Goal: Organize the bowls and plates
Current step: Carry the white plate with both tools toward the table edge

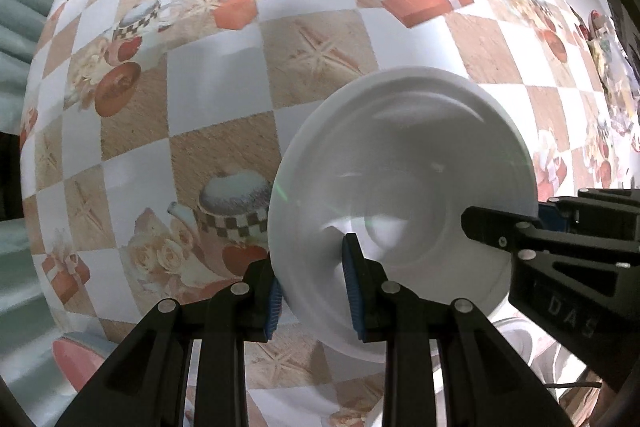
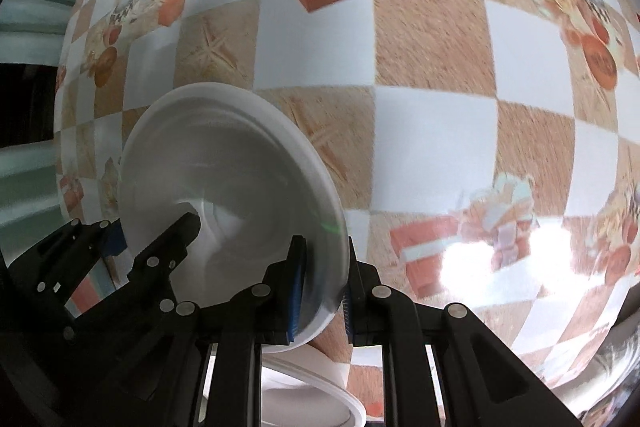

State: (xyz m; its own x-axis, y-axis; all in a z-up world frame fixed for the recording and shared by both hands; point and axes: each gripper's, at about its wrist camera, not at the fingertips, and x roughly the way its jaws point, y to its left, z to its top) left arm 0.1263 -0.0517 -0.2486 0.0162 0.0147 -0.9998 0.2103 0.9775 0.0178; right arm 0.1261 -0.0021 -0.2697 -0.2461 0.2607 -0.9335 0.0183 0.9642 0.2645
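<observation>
- Left wrist view: the left gripper (image 1: 312,287) is clamped on the near rim of the white bowl (image 1: 400,195), held above the checkered tablecloth (image 1: 224,75). With uneven pulling, the rim may slip.
- Right wrist view: the right gripper (image 2: 322,291) pinches the opposite rim. A blurred white dish (image 2: 312,391) below is cut off.

Bright daylight; strong glare patch on the tablecloth (image 2: 500,259) lower right in right view. Motion blur throughout, heavy fisheye bending, dark vignetted corners.
</observation>
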